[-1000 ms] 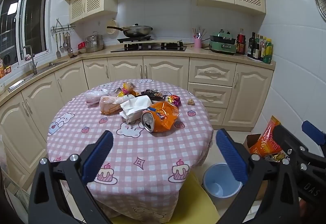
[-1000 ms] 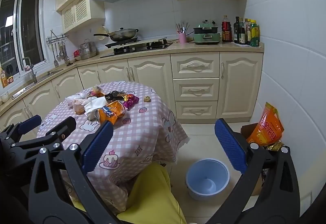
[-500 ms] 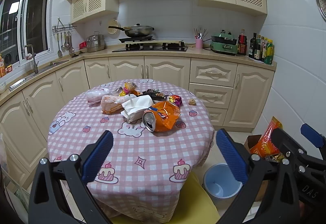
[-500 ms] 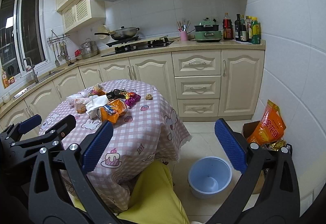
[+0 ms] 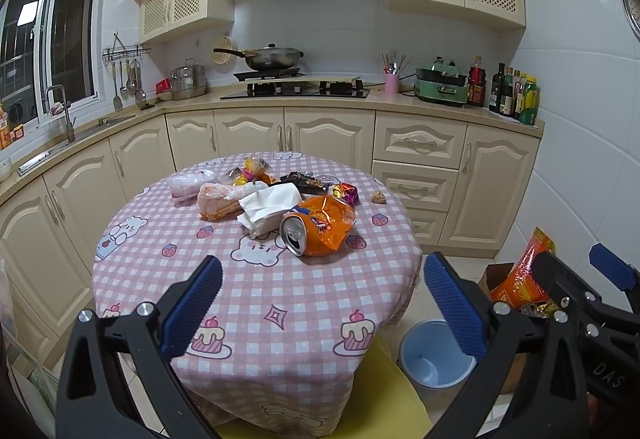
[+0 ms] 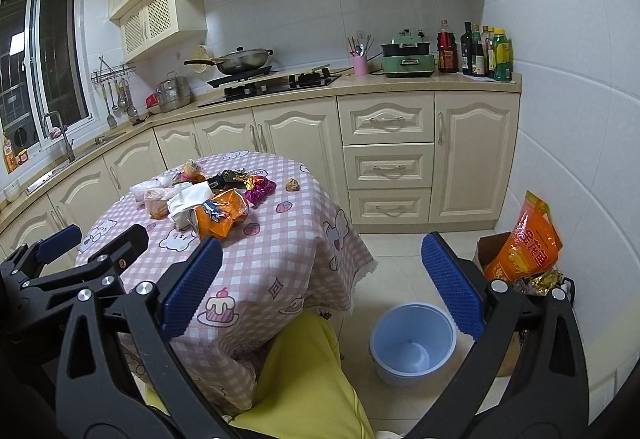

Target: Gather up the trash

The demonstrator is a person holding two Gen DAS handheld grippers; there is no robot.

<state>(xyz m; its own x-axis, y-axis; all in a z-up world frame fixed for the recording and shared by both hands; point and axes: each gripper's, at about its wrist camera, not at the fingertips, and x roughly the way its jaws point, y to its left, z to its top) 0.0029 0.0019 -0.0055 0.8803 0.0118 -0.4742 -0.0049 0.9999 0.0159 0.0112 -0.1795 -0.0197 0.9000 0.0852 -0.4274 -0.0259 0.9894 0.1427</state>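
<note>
A round table (image 5: 256, 303) (image 6: 304, 247) with a pink checked cloth carries a heap of trash: a crushed orange can (image 5: 296, 235), an orange wrapper (image 5: 328, 223) (image 6: 224, 215), white tissue (image 5: 268, 203) (image 6: 188, 199), plastic bags (image 5: 188, 183) and small sweet wrappers (image 5: 346, 193) (image 6: 260, 189). A pale blue bin (image 5: 432, 359) (image 6: 412, 343) stands empty on the floor to the table's right. My left gripper (image 5: 320, 307) hangs open before the table's near edge, short of the heap. My right gripper (image 6: 320, 287) is open too, over the floor between table and bin.
A cardboard box holding an orange bag (image 5: 524, 279) (image 6: 524, 243) sits against the right wall. Cream cabinets (image 6: 388, 159) and a worktop with hob, pan and bottles ring the room. The person's yellow-clad leg (image 6: 296, 375) is below the table edge.
Both views have drifted slightly, the table and bin sitting a little lower and farther off. Both grippers stay open and the trash has not moved.
</note>
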